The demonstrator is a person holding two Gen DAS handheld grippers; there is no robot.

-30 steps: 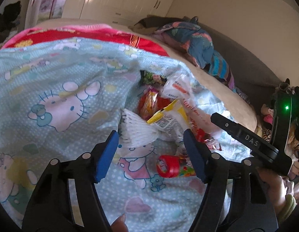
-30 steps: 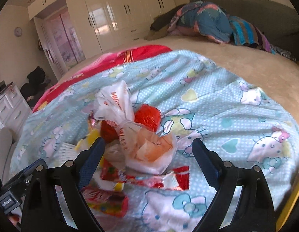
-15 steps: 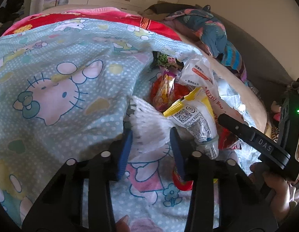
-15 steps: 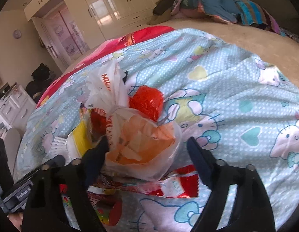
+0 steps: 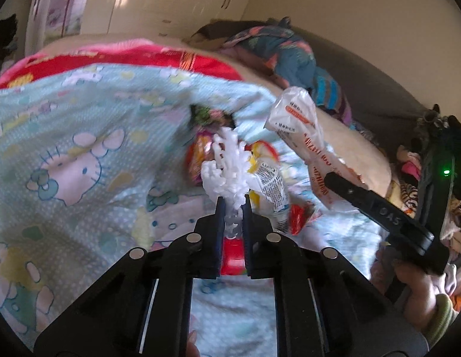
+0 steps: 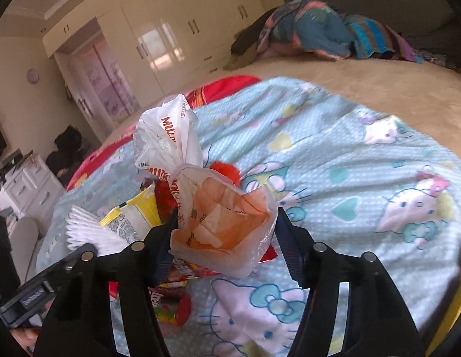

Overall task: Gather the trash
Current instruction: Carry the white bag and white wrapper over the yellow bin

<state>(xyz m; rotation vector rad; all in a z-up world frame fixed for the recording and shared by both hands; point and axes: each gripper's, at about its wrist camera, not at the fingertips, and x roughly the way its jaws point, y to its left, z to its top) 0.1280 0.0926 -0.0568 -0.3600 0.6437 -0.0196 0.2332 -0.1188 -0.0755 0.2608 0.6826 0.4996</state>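
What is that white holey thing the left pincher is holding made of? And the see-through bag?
The white net looks like soft foam mesh, matte, judging by its puffy open loops; it is likely a fruit sleeve. The left gripper pinches its end. The bag looks like thin, glossy, crinkled plastic film: orange paper shows through it. It sits between the right gripper's fingers.

- Left wrist view: close over the bed, facing the wardrobe at frame top; left gripper [image 5: 233, 208] bottom centre.
- Right wrist view: close, facing the same wardrobe.
- Shared: plastic bag [image 5: 302, 128] [image 6: 218, 208], foam net [image 5: 227, 166] [image 6: 90, 233], blanket [image 5: 81, 136] [image 6: 349, 163].
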